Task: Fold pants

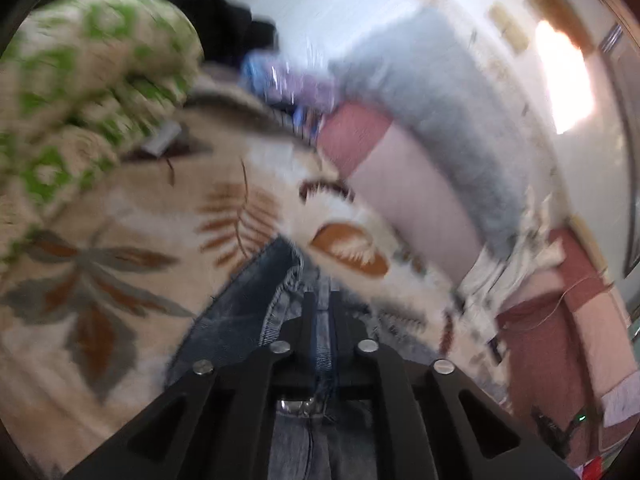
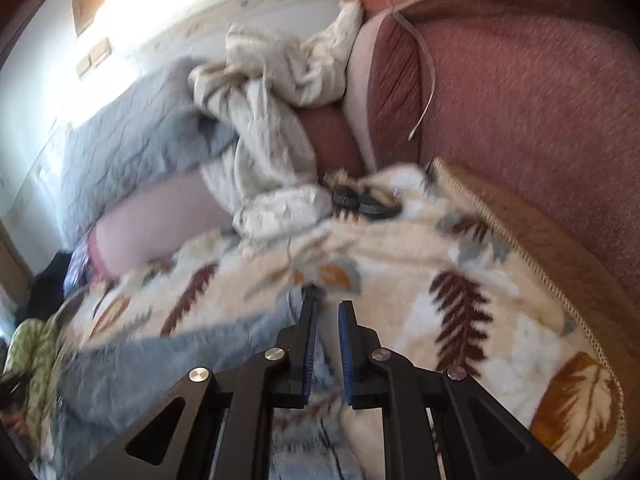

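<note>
The pants are blue denim jeans (image 1: pixel 236 316) lying on a cream blanket with leaf prints (image 1: pixel 132 216). My left gripper (image 1: pixel 322 300) is shut on the jeans near the waistband, with denim pinched between its fingers and a metal button below. In the right wrist view the jeans (image 2: pixel 168 356) stretch to the left over the same blanket (image 2: pixel 460 280). My right gripper (image 2: pixel 326 308) stands slightly apart with a narrow gap; the left finger touches the jeans' edge, and I cannot tell whether it grips fabric. Both views are motion-blurred.
A green-patterned quilt (image 1: pixel 80 80) is bunched at the left. A grey pillow (image 1: pixel 432 100) and pink bedding (image 1: pixel 408 184) lie behind. Crumpled white cloth (image 2: pixel 272 120) and two small black knobs (image 2: pixel 360 204) sit beyond the right gripper. A maroon cover (image 2: pixel 520 100) is at the right.
</note>
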A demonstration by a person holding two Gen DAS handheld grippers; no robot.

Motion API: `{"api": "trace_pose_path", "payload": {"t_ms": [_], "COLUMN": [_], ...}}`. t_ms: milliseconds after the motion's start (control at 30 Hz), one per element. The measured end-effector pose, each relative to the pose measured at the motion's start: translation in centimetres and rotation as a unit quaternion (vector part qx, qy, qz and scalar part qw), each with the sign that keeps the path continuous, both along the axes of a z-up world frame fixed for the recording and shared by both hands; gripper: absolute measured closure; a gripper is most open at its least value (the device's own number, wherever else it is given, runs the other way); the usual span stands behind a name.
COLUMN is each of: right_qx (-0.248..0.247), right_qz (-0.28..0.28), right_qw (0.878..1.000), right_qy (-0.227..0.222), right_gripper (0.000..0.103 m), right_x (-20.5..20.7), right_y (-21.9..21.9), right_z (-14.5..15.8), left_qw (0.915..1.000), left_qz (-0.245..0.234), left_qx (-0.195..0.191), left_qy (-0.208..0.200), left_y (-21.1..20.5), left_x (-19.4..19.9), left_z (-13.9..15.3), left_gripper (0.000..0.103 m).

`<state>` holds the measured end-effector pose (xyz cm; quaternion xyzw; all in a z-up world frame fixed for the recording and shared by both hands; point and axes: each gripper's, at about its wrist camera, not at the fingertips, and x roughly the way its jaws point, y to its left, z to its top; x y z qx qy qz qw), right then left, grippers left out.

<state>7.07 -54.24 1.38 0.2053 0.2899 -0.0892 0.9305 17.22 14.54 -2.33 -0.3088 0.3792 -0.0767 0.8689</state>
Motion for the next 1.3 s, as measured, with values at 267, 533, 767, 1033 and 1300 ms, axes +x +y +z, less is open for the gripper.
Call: {"api": "trace_pose_path", "payload": {"t_ms": [267, 533, 767, 1033, 1300], "right_qx": [0.016, 0.03, 0.046, -0.033, -0.012], "right_qz": [0.033, 0.026, 0.048, 0.052, 0.053], "right_qw": [0.997, 0.994, 0.976, 0.994, 0.996], "right_qy": [0.069, 0.098, 0.205, 0.085, -0.075], "right_gripper": [0.084, 0.042, 0.049, 0.091, 0.091], "right_x": [4.6, 11.7, 18.0, 14.7, 7.3], "right_y": [0.5, 0.3, 1.5, 3.3, 3.7], "right_z": [-1.9, -4.0, -6.6, -1.5, 5.1], "left_qw": [0.9924, 0.9837, 0.9861, 0.9974, 0.9986], "left_qz": [-0.042, -0.085, -0.091, -0.062, -0.02], "left_qx": [0.068, 0.11, 0.091, 0.034, -0.002], "left_qy": [0.094, 0.114, 0.105, 0.013, -0.048], "left_y": [-4.6, -6.5, -5.9, -3.2, 1.4], "left_x": [9.3, 13.4, 13.4, 9.6, 3.4], "left_z": [-3.9, -5.1, -5.1, 0.6, 6.3], "left_gripper": [0.051, 0.077, 0.101, 0.103, 0.103]}}
